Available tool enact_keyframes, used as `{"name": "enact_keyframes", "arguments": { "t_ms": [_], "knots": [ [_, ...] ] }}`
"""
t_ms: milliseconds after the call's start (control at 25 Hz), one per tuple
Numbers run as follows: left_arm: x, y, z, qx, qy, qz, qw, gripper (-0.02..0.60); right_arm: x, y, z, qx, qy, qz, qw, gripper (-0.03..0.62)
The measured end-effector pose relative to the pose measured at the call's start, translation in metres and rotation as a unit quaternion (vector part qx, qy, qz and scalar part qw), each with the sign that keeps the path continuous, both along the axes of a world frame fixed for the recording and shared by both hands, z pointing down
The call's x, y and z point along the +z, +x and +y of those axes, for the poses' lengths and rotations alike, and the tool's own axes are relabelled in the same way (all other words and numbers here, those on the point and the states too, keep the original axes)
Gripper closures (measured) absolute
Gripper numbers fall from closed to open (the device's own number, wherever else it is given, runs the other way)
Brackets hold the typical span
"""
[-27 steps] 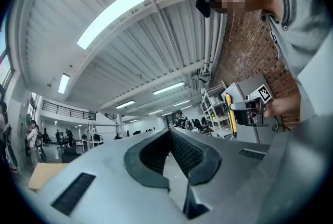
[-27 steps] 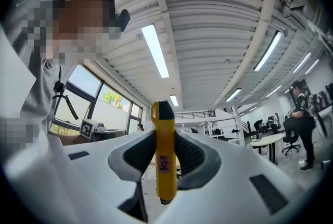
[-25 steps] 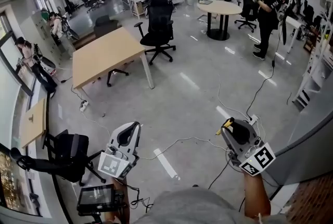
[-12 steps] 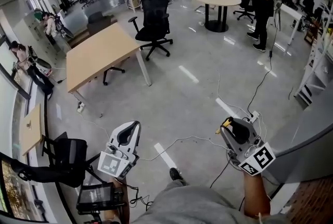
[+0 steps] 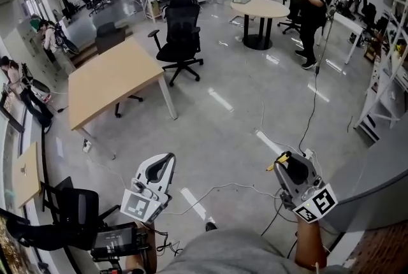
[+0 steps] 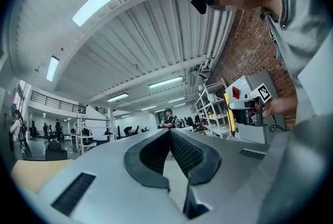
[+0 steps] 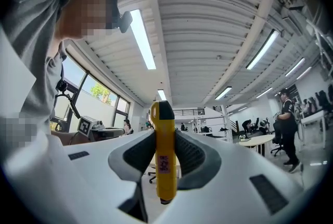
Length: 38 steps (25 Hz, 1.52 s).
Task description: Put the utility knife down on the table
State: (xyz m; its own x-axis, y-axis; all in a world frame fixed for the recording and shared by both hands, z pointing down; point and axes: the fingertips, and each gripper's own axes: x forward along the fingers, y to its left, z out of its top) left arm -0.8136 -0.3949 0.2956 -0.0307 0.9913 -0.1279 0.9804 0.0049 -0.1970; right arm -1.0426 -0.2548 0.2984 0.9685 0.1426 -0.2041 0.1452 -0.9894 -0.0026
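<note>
A yellow utility knife (image 7: 164,155) with a black tip stands upright between the jaws of my right gripper (image 7: 165,158), which is shut on it. In the head view the right gripper (image 5: 281,158) is held at the lower right, with the knife's yellow end (image 5: 276,160) showing at its tip. My left gripper (image 5: 167,158) is at the lower left, and its jaws (image 6: 169,137) meet at the tips with nothing between them. A light wooden table (image 5: 110,80) stands far ahead at the left, well away from both grippers.
A black office chair (image 5: 180,39) stands by the wooden table. A round white table (image 5: 259,9) and a standing person (image 5: 313,11) are farther back right. Cables (image 5: 236,187) trail across the grey floor. A black chair (image 5: 70,218) and a small screen (image 5: 118,242) sit at lower left.
The view has shifted forward across the floor, so the wooden table and chair sit lower and nearer. Both grippers keep their poses, and the knife stays in the right one.
</note>
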Motion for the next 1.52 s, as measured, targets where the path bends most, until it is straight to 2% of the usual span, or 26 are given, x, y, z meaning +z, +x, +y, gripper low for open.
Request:
{"name": "enact_keyframes", "arguments": {
  "t_ms": [160,440,760,960,1120,1280,1520],
  "knots": [
    [0.004,0.024,0.025,0.013,0.0,-0.005,0.9999,0.575,-0.001,0.019,0.014,0.016,0.002,-0.008,1.0,0.477],
    [0.027,0.04,0.073,0.034,0.017,-0.027,0.9989,0.575,0.006,0.032,0.057,0.033,0.01,-0.017,0.999,0.477],
    [0.028,0.05,0.173,0.021,0.022,-0.018,0.9994,0.575,0.015,0.043,0.155,0.013,0.024,-0.007,1.0,0.477],
    [0.032,0.038,0.228,0.009,0.039,-0.012,0.9991,0.575,0.013,0.036,0.212,-0.006,0.021,0.006,1.0,0.477],
    [0.025,0.034,0.285,0.025,0.032,0.004,0.9992,0.575,0.009,0.04,0.262,-0.008,0.013,0.015,1.0,0.477],
    [0.025,0.045,0.325,0.036,0.039,0.007,0.9986,0.575,0.012,0.049,0.296,-0.008,0.03,0.014,0.999,0.477],
    [0.025,0.075,0.379,0.041,0.034,0.003,0.9986,0.575,0.008,0.072,0.348,0.006,0.016,0.015,1.0,0.477]
  ]
}}
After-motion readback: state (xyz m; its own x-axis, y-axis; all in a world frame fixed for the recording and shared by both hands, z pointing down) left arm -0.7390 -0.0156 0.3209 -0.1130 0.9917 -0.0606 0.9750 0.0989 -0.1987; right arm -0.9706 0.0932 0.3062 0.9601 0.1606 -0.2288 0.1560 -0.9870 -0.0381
